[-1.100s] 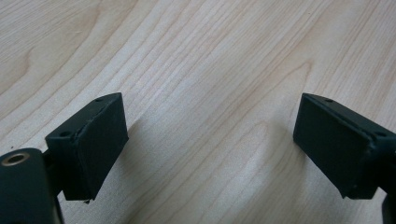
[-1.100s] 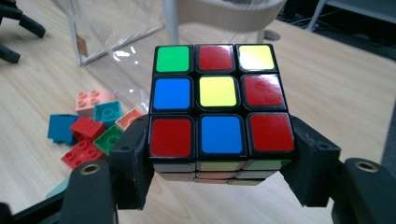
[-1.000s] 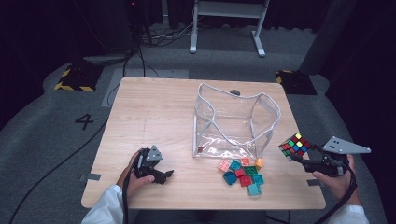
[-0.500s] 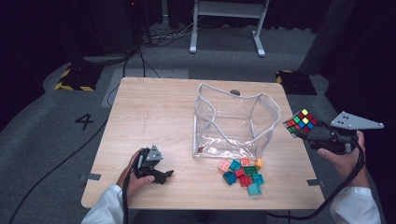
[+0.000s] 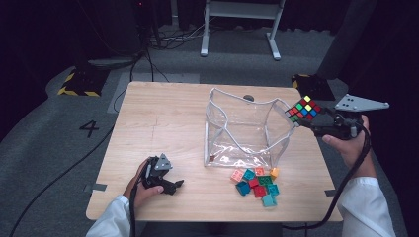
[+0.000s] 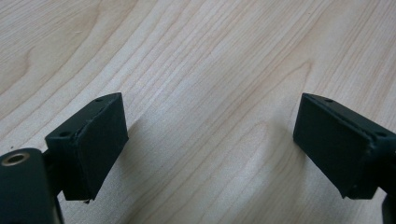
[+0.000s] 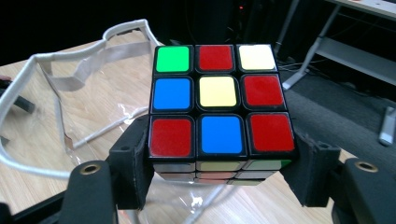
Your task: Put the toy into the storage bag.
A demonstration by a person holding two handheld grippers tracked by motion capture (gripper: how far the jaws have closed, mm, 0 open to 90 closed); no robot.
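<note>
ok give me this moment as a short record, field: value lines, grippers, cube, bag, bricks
right gripper: shut on the puzzle cube, held in the air by the bag's right rim
left gripper: open, holding nothing, low over the bare table
clear bag: upright on the table, mouth open, white trim
toy bricks: loose pile on the table in front of the bag, outside it
likely next move: cube probably goes into the bag

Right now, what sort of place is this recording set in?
Probably a lab or recording studio, not a home: a lone wooden table on grey carpet, black-and-yellow hazard tape on the floor, a taped numeral 4, cables, and dark surroundings.
</note>
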